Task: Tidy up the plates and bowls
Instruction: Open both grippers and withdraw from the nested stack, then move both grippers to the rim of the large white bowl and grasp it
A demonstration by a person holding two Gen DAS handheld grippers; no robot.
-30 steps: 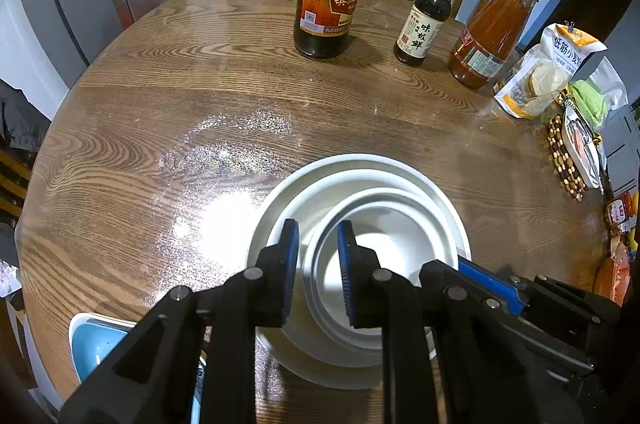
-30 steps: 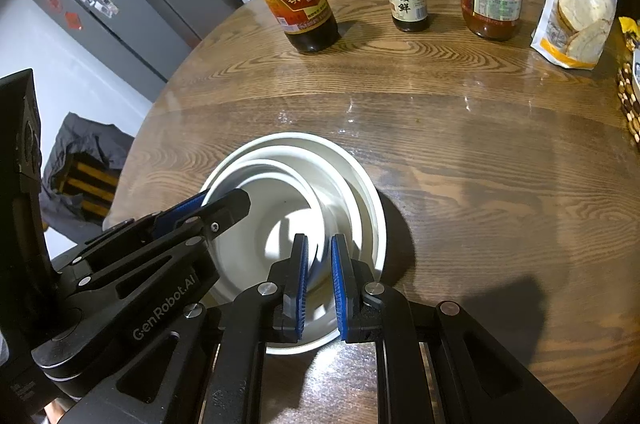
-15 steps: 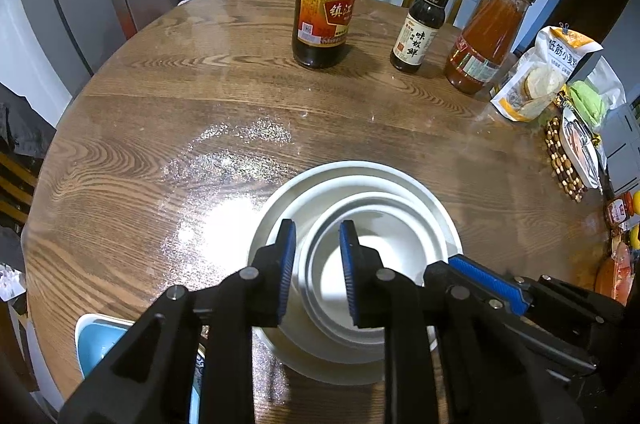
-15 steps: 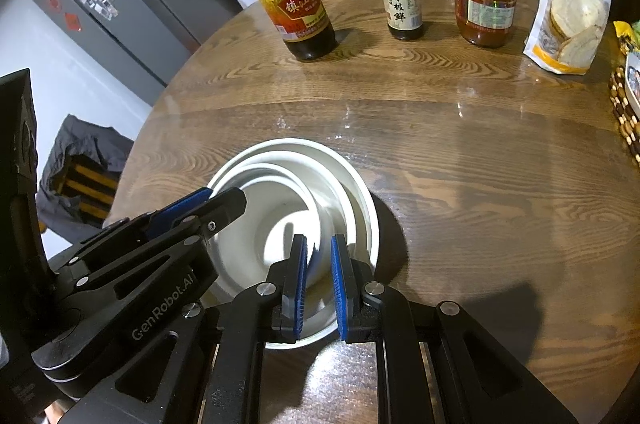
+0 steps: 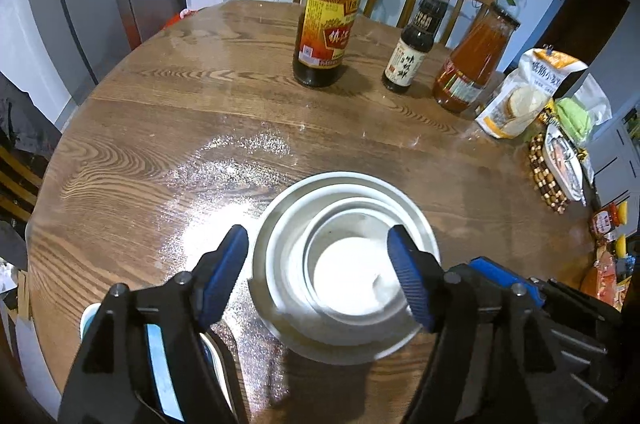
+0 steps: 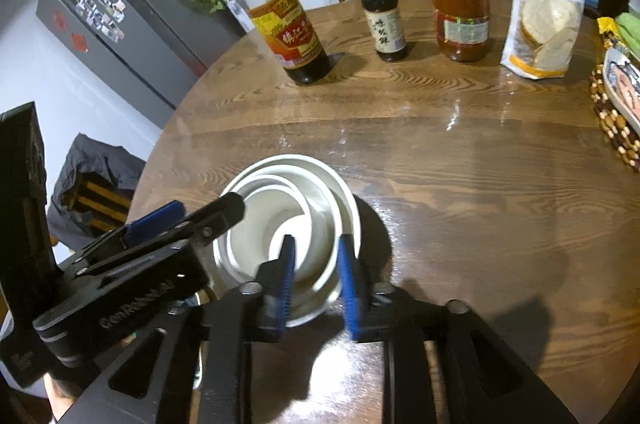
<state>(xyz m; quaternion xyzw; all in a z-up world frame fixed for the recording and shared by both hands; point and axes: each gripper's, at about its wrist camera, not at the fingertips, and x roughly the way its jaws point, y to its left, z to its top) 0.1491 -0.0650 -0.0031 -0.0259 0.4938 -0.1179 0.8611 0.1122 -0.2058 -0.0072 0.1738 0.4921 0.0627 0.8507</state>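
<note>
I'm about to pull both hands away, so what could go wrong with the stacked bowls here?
The left gripper and right gripper have their jaws opening around the nested white bowls; a blue pad catching a rim as it leaves could tip or drag the stack. The glossy wooden table may let it slide. The blue dish sits beneath the left gripper.

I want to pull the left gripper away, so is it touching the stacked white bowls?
Apart. In the left wrist view the left gripper has its opening jaws spread wider than the stacked white bowls, with a gap on both sides.

round wooden table (image 5: 168, 112) | nested white bowls (image 5: 348, 264) | three bottles (image 5: 326, 24) | snack bag (image 5: 528, 96)
</note>
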